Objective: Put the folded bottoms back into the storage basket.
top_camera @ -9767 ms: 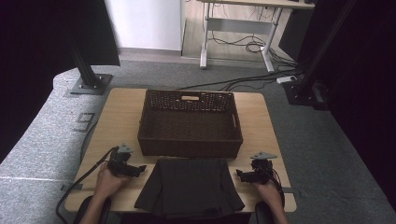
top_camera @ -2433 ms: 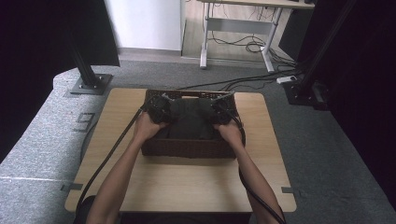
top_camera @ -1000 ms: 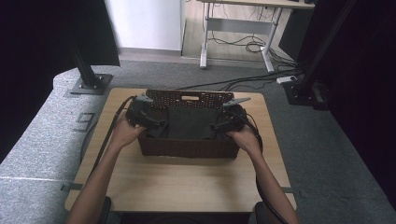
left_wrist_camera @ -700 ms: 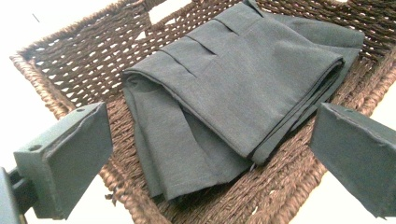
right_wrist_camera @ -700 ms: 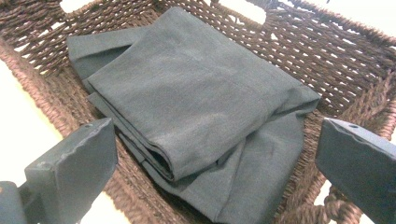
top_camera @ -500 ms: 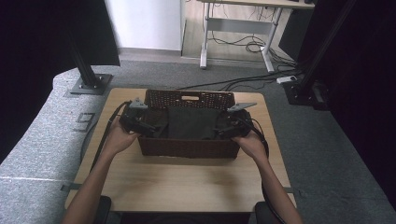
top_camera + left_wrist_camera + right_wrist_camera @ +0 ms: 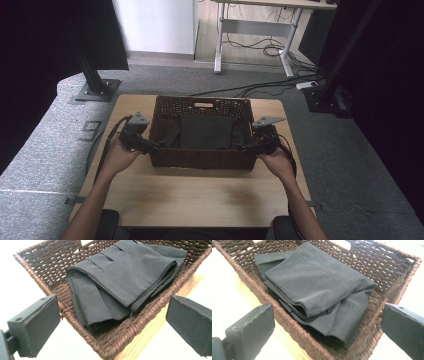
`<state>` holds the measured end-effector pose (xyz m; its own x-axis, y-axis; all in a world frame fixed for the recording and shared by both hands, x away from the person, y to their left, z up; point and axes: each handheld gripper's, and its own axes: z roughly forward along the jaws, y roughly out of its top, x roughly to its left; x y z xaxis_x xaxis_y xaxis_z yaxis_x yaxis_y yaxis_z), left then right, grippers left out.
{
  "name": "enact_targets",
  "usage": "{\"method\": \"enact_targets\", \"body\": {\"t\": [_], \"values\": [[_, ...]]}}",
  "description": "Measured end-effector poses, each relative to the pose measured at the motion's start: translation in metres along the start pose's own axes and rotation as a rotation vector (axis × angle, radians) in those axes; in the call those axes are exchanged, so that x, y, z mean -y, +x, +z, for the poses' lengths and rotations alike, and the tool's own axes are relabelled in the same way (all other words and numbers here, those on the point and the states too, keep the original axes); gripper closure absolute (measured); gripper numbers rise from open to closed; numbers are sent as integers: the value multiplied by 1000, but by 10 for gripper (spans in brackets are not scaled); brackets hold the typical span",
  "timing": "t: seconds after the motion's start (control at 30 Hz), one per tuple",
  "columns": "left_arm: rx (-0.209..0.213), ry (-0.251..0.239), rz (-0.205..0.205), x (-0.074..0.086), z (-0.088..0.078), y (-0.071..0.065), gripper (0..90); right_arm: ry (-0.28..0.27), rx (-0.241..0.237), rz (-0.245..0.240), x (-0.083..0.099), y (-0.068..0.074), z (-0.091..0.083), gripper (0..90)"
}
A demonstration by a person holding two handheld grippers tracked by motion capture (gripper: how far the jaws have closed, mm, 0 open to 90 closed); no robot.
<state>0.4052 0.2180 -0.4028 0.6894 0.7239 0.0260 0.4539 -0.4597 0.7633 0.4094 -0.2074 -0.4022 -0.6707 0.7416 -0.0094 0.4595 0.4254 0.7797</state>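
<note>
Folded cloth fills basket; apparently little room at its rim.

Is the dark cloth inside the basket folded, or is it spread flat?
Folded. The dark cloth lies inside the wicker basket in stacked layers; both gripper views show doubled edges, though one side is looser.
</note>
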Motion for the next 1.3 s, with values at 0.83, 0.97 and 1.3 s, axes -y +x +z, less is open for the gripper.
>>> {"method": "enact_targets", "body": {"t": [0.83, 0.97, 1.3], "values": [[7, 17, -45, 64, 0, -6, 0, 7, 61, 86, 70, -16, -24, 0], [6, 37, -39, 75, 7, -7, 0, 36, 57, 76, 84, -14, -17, 0], [23, 50, -81, 109, 24, -9, 0, 81, 52, 140, 121, -15, 10, 0]]}}
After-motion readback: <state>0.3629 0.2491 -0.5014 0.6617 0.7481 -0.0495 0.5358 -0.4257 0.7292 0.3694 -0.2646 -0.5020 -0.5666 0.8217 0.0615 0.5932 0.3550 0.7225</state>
